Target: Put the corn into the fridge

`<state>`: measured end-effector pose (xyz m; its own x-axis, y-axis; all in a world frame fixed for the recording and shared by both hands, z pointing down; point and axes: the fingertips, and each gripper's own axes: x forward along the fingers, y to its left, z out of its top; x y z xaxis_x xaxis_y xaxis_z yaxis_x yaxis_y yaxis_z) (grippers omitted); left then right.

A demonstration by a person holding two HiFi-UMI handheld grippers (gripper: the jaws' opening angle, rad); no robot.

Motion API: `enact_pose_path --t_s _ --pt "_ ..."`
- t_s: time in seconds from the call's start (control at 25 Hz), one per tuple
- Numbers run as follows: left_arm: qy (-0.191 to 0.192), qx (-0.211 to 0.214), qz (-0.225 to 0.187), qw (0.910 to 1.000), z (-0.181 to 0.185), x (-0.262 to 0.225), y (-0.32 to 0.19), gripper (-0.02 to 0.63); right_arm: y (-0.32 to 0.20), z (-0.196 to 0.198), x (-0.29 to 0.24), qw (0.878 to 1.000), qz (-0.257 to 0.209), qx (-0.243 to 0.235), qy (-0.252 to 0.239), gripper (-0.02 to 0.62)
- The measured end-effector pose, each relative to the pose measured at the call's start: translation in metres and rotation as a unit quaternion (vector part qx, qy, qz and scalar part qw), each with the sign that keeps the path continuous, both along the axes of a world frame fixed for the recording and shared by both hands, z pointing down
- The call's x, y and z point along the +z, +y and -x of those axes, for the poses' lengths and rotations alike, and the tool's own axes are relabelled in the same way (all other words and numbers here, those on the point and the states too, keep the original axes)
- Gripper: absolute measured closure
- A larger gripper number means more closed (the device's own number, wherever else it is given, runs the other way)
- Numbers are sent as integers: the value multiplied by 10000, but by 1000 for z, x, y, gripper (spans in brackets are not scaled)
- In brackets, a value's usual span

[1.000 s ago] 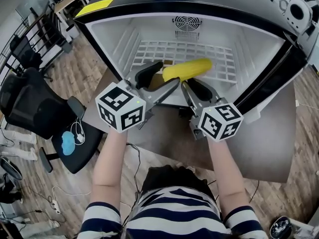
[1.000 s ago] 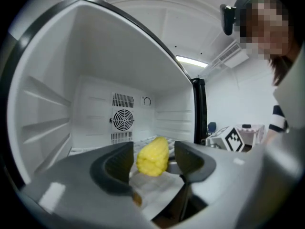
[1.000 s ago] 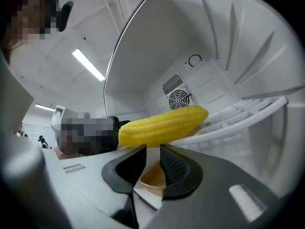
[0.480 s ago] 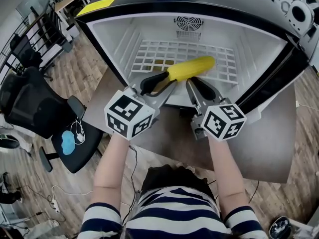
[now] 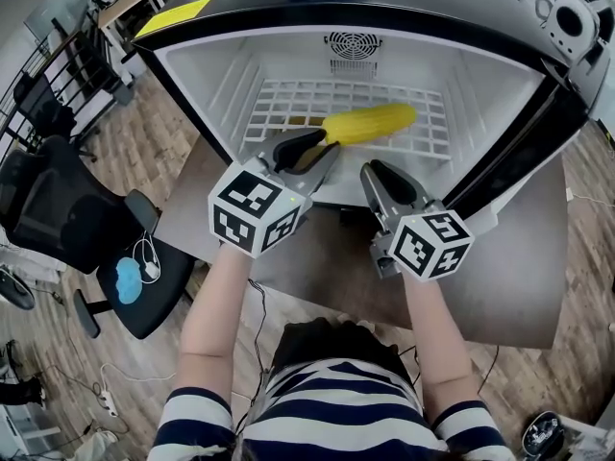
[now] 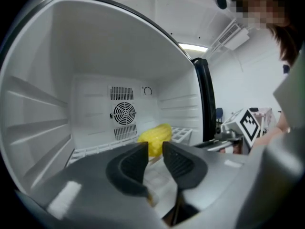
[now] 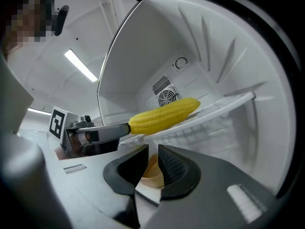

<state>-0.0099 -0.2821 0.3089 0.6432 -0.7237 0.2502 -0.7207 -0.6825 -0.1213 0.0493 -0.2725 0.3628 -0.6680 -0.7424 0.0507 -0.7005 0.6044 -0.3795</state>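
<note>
A yellow corn cob (image 5: 370,123) hangs level over the front of the white wire shelf (image 5: 288,104) inside the open fridge. My left gripper (image 5: 312,149) is shut on its left end. In the right gripper view the corn (image 7: 164,116) reaches rightward from those jaws above the shelf (image 7: 228,104); whether it touches the wires I cannot tell. The left gripper view has the corn (image 6: 155,136) just past my left gripper's (image 6: 155,149) tips. My right gripper (image 5: 389,182) hovers at the fridge's front edge, right of the corn, shut and holding nothing.
The fridge has white ribbed walls, a round fan vent (image 5: 351,46) on its back wall and a black rim (image 5: 519,161). It stands on a brown table (image 5: 327,267). A tan object (image 7: 151,173) lies below my right gripper. A black office chair (image 5: 58,209) stands at the left.
My left gripper has carried the corn forward, deeper into the fridge and over the wire shelf. The right gripper has barely shifted.
</note>
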Motion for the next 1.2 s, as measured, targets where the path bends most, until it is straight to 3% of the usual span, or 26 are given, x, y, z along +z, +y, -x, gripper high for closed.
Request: enact_pose_path --t_s 0.72,0.96,1.2 --pt "-71 -71 26 9999 -11 8 -10 606 20 -33 24 9990 159 338 232 546" --pt "464 -310 -112 9984 8 3 2 606 26 -45 29 9979 222 545 269 546" --pt "1081 -691 -395 9910 32 -5 21 606 37 -53 24 9962 209 802 248 546"
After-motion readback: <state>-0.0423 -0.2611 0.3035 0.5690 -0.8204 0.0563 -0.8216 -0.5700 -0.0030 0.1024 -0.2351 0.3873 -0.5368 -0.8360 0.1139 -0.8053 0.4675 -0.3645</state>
